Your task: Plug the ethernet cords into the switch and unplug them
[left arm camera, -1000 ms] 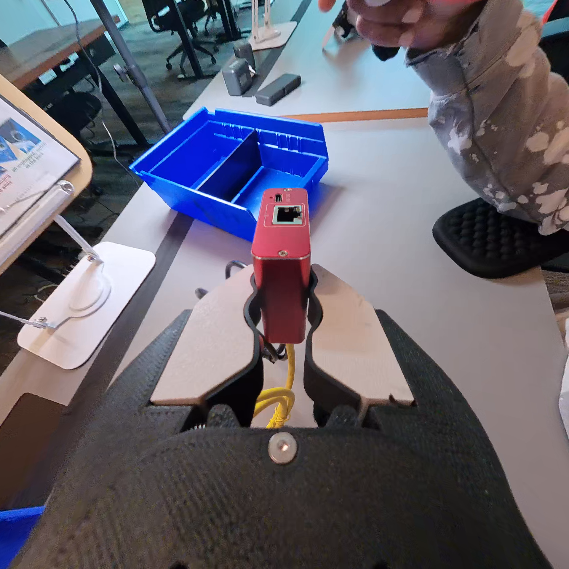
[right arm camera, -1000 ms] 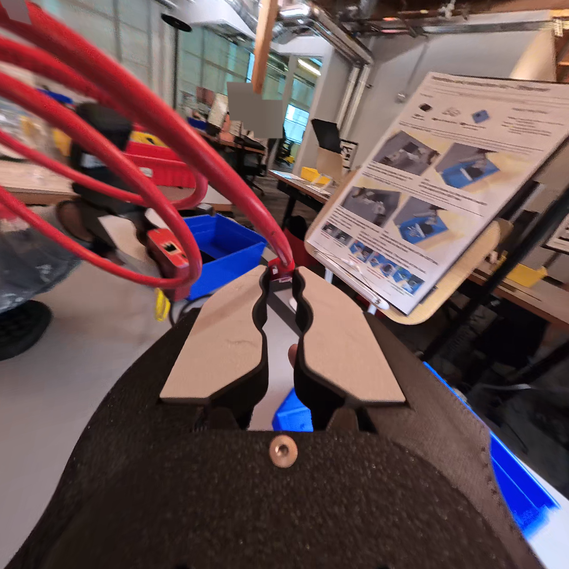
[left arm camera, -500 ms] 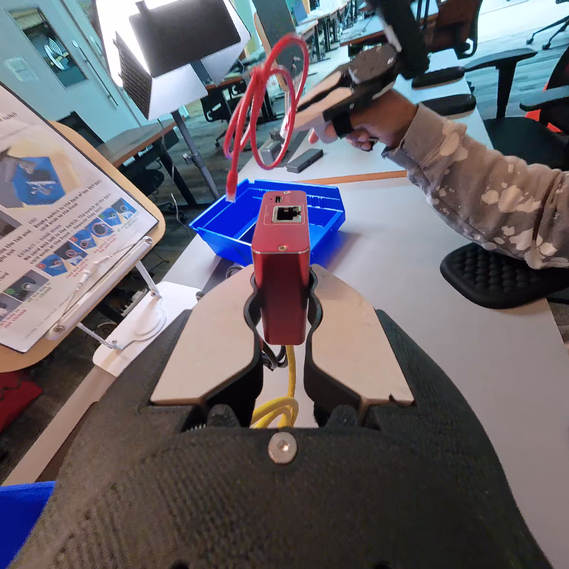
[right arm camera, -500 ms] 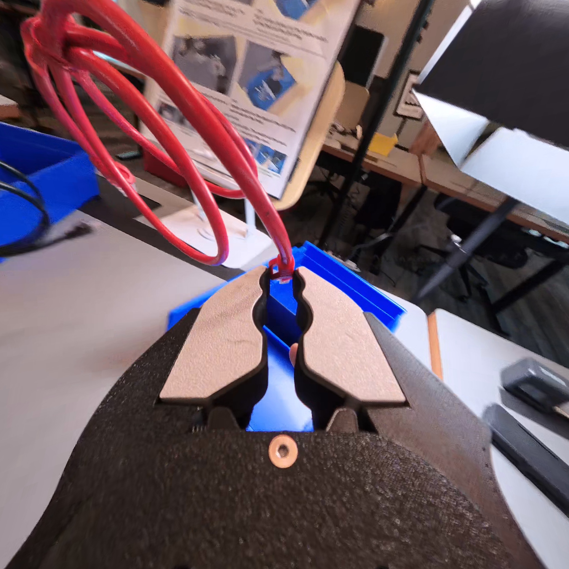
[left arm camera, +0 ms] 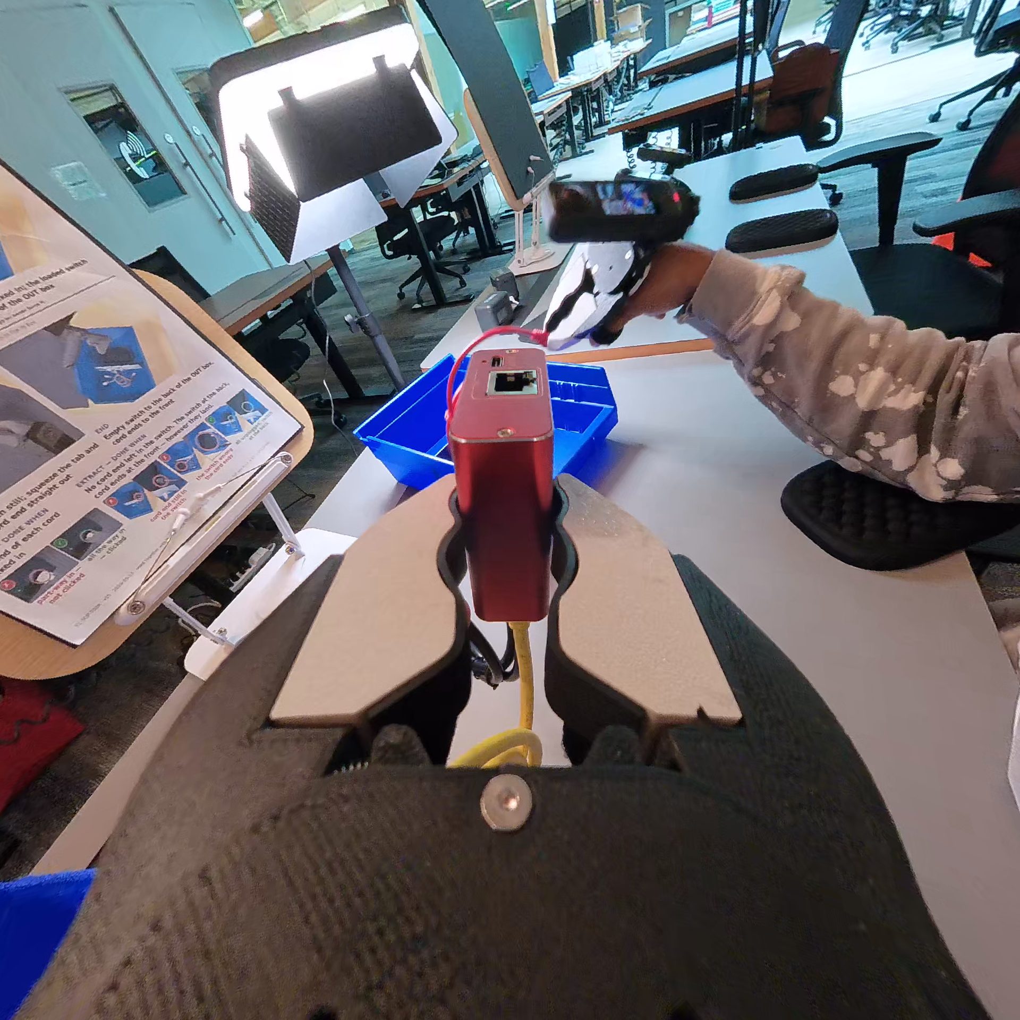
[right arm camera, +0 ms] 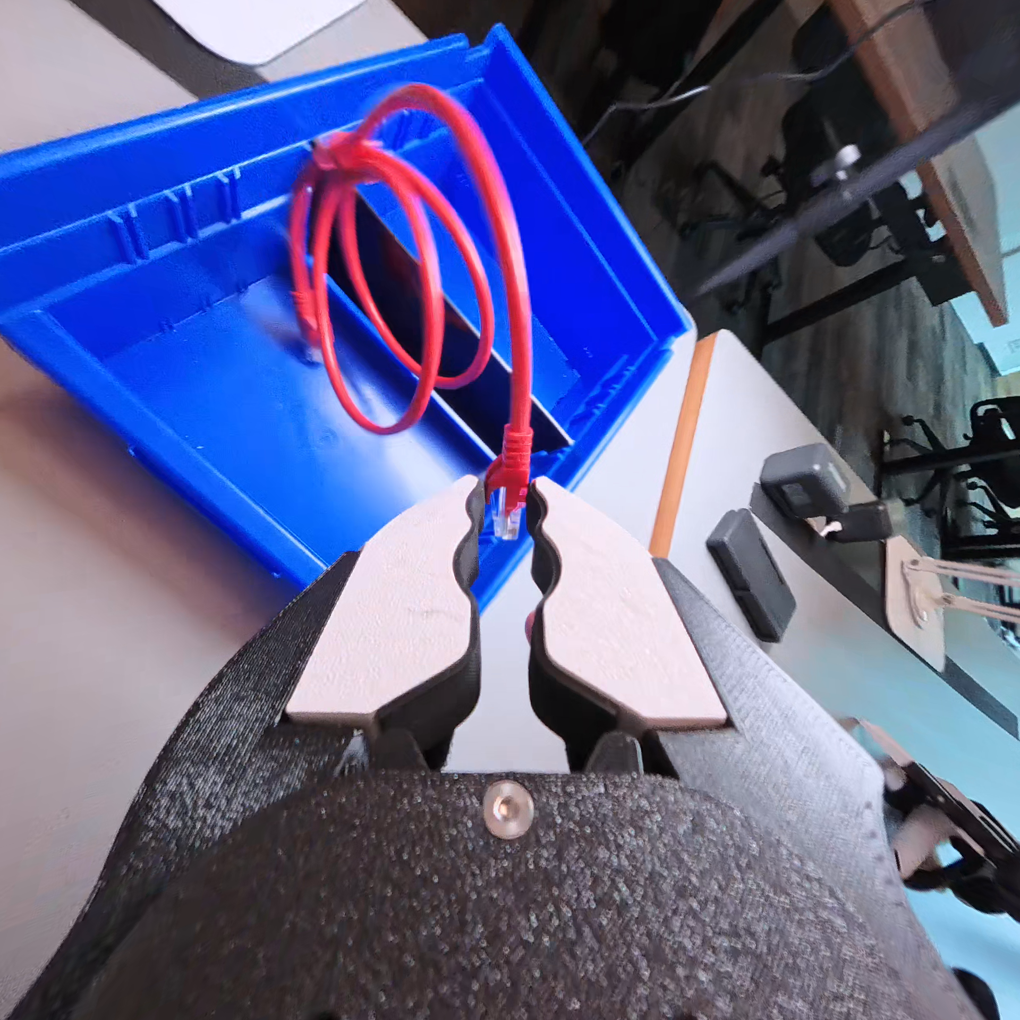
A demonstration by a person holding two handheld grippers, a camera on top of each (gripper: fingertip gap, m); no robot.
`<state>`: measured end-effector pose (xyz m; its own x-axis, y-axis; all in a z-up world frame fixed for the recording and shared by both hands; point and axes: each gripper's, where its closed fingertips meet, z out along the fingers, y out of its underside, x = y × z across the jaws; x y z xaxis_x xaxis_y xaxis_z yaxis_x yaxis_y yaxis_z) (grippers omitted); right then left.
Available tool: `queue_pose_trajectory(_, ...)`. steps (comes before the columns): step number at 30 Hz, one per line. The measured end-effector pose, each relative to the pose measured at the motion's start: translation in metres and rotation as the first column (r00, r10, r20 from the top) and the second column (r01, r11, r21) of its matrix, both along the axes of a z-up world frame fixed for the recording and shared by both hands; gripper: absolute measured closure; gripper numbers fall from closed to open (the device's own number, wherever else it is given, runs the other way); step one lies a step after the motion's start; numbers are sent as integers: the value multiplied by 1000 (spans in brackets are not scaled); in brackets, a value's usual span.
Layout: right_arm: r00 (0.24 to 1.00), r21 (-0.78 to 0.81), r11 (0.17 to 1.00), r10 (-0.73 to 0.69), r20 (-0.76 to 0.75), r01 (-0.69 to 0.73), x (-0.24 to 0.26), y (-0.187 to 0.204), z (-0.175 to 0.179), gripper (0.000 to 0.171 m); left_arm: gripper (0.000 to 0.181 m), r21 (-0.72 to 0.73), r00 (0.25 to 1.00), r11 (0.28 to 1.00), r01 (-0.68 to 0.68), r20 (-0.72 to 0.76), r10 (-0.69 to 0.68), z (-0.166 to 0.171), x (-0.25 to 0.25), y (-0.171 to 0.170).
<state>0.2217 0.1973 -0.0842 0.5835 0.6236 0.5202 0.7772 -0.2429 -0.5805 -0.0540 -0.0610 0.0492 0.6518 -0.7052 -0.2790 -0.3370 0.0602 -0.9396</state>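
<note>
The left claw [left arm camera: 505, 519] reaches forward over the grey surface [left arm camera: 773, 635], closed on the sides of the red switch [left arm camera: 502, 497], whose long axis runs away from the camera with an empty port facing the far end and a yellow cord [left arm camera: 521, 690] plugged into its near end. The right claw [right arm camera: 506, 499], held out by a hand with a mottled sleeve [left arm camera: 861, 375] beyond the switch, tilts down over the blue bin [right arm camera: 182, 331]. It is nearly closed, pinching the red cord [right arm camera: 441, 265] at its plug, clear tip pointing back toward the camera and the tied coil hanging over the bin.
</note>
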Motion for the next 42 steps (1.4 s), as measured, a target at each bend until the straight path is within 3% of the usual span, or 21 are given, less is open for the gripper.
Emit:
queue_pose_trajectory(4, 1000, 1, 1000, -15, 25, 15, -10, 13, -22, 157, 154, 4, 1000, 1000, 10, -6, -10, 0, 3, -2)
queue_pose_trajectory(9, 991, 50, 995, -82, -106, 88, 0, 29, -16, 143, 154, 8, 1000, 1000, 15, -2, -15, 0, 4, -1)
queue_pose_trajectory(13, 974, 114, 985, -103, -200, 128, 9, 32, 6, 130, 154, 4, 1000, 1000, 15, 3, -15, -1, 4, 1)
queue_pose_trajectory(27, 825, 309, 951, 185, -534, -13, -22, -14, 104, 131, 154, 21, 997, 999, 50, 54, -51, 1, 16, 2)
queue_pose_trajectory(30, 727, 377, 908, 382, -571, -181, -55, -47, 127, 130, 154, 42, 991, 996, 77, 110, -81, 7, 22, 0)
queue_pose_trajectory(34, 466, 448, 768, 637, -615, -458, -115, -119, 154, 131, 154, 71, 961, 987, 146, 228, -159, 18, 30, -5)
queue_pose_trajectory(39, 180, 429, 536, 751, -635, -727, -183, -215, 153, 132, 154, 109, 900, 967, 230, 355, -254, 26, 36, -9)
queue_pose_trajectory(41, 141, 391, 464, 768, -625, -795, -207, -246, 141, 131, 154, 90, 895, 963, 253, 357, -268, 20, 41, -7)
queue_pose_trajectory(42, 171, 376, 462, 784, -597, -803, -217, -252, 133, 129, 154, 81, 895, 962, 260, 354, -272, 17, 43, -5)
